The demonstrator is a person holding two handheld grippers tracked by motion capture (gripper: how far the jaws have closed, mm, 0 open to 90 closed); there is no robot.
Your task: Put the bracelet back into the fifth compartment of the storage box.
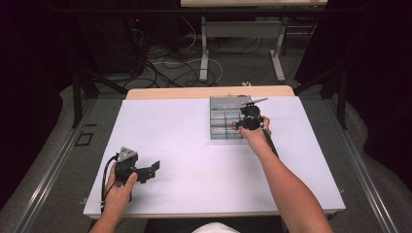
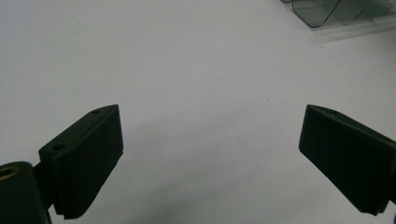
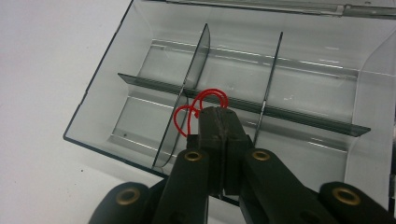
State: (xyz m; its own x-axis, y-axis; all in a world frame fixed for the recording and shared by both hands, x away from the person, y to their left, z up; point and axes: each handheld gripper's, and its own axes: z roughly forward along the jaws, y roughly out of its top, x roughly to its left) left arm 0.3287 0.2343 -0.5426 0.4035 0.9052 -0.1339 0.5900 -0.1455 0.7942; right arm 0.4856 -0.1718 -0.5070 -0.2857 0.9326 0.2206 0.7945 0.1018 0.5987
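Note:
A clear grey plastic organizer box (image 1: 224, 124) with dividers sits at the far middle of the white table top; in the right gripper view its compartments (image 3: 299, 88) look bare. My right gripper (image 3: 218, 116) hangs over the box's near middle compartment, shut on a loop of thin red string (image 3: 196, 105); from above, my right gripper (image 1: 247, 122) is at the box's right side. My left gripper (image 1: 154, 168) rests near the table's front left, jaws wide apart with nothing between them. Its fingers (image 2: 88, 158) frame bare white surface, and a corner of the box (image 2: 336, 11) shows at the top right.
The white sheet (image 1: 194, 160) covers most of the table, with a wooden edge (image 1: 209, 91) at the back. The box's open lid (image 1: 243, 99) lies behind it. Cables and another table's legs (image 1: 204, 53) are on the floor beyond.

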